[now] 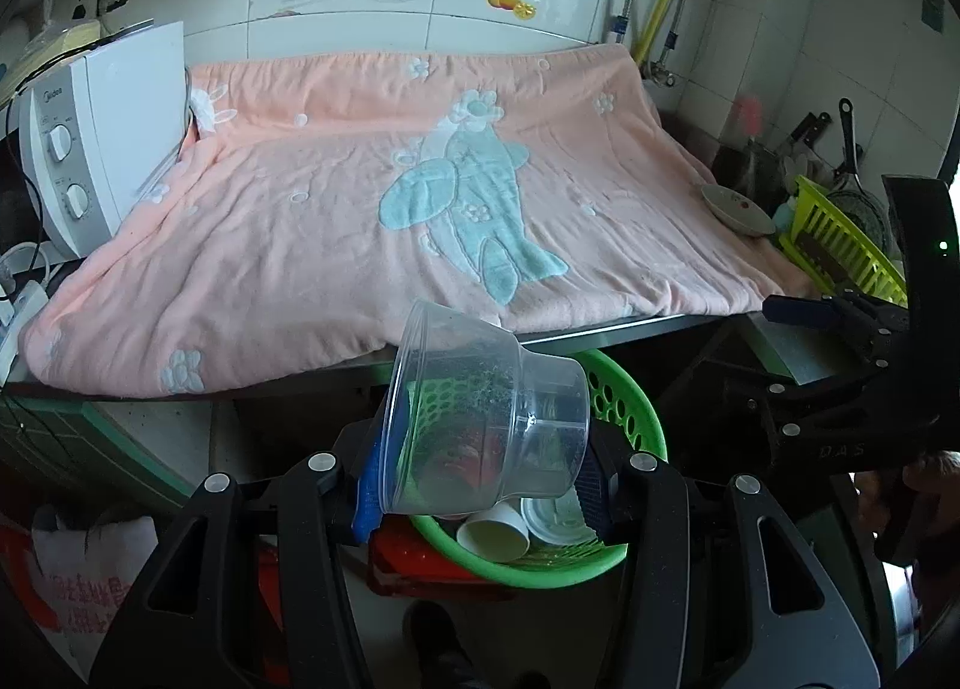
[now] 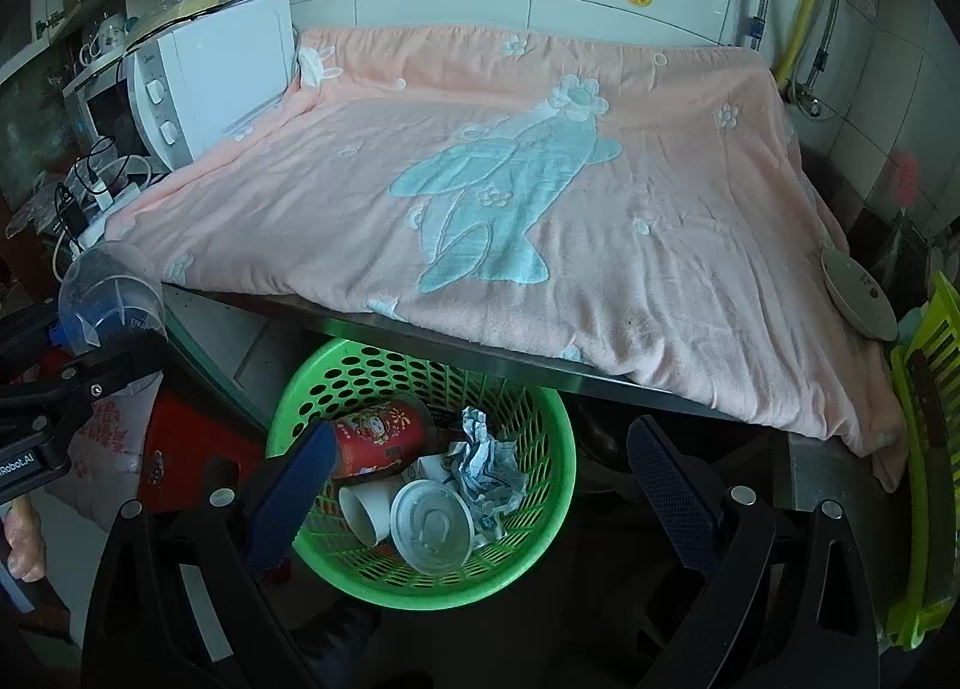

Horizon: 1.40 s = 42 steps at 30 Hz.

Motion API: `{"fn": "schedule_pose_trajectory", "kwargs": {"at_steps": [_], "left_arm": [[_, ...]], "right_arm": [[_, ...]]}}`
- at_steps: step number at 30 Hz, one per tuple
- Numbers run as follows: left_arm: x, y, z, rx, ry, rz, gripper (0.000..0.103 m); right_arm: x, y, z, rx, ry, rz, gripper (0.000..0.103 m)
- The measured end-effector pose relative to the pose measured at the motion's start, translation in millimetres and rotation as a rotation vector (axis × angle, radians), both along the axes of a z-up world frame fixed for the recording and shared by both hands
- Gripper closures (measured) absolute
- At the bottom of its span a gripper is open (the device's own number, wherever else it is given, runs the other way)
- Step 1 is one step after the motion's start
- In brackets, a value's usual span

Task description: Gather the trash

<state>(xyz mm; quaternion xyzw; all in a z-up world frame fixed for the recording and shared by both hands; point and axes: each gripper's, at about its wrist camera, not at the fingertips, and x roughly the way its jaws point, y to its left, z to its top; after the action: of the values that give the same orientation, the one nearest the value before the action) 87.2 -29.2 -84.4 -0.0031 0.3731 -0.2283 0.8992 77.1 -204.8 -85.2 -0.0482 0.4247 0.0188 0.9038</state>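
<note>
— Clear plastic cup (image 1: 480, 419), where's it at?
— Clamped on its side in the left gripper (image 1: 483, 479), above the green basket (image 1: 630, 419).
— R wrist cam add anything?
— Yep, looks right into the basket (image 2: 540, 407): red cup (image 2: 378, 437), white paper cup (image 2: 366, 506), white lid (image 2: 429, 524), crumpled paper (image 2: 486, 464). L cam's mostly blocked. Right gripper (image 2: 474, 485) gapes wide, holding nothing.

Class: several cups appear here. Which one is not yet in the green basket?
The clear plastic cup, gripped by the left gripper above the green basket; the red cup and white paper cup already lie inside.
</note>
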Motion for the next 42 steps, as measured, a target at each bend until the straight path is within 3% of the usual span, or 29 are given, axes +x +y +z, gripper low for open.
{"fn": "schedule_pose_trajectory", "kwargs": {"at_steps": [20, 23, 31, 42], "left_arm": [[21, -59, -14, 0.04, 0.042, -0.102, 0.05], [22, -63, -13, 0.051, 0.031, -0.09, 0.035], [25, -65, -12, 0.045, 0.043, -0.069, 0.024], [11, -37, 10, 0.071, -0.019, 0.033, 0.011]], "right_arm": [[-25, -37, 3, 0.043, -0.015, -0.118, 0.009], [-27, -39, 3, 0.041, -0.015, -0.122, 0.009], [-33, -41, -2, 0.058, -0.01, -0.126, 0.009], [-43, -33, 10, 0.059, -0.046, -0.116, 0.009]]}}
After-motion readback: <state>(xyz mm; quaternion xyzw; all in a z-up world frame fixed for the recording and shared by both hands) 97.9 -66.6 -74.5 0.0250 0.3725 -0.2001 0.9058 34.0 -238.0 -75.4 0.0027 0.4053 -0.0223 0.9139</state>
